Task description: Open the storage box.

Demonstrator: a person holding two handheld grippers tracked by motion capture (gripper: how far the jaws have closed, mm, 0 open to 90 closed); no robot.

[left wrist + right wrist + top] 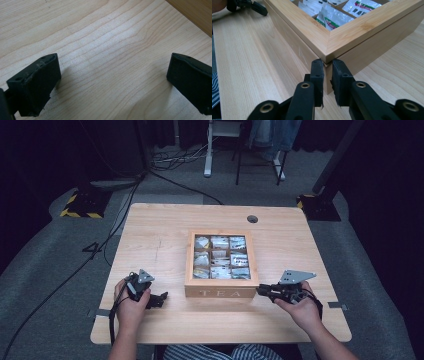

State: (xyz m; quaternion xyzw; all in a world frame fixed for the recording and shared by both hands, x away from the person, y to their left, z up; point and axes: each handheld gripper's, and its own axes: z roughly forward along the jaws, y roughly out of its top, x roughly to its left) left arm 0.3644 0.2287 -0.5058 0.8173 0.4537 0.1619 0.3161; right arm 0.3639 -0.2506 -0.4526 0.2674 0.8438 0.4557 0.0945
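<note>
A wooden tea box (221, 292) marked TEA stands mid-table, its framed lid down, with several tea bags (220, 257) in compartments showing through the top. My right gripper (260, 290) lies level at the box's front right corner. In the right gripper view its jaws (327, 67) stand nearly together, one on each side of the corner of the box (352, 37), just under the lid's edge and touching both walls. To the left of the box, my left gripper (160, 299) rests low over bare wood. Its jaws (113, 75) are wide open with nothing between them.
The light wooden table (165, 240) has a round cable hole (252, 219) near its far edge. Cables and black stand bases lie on the grey floor beyond. The box's corner (195, 15) shows in the left gripper view. The left gripper (249, 5) shows far off in the right gripper view.
</note>
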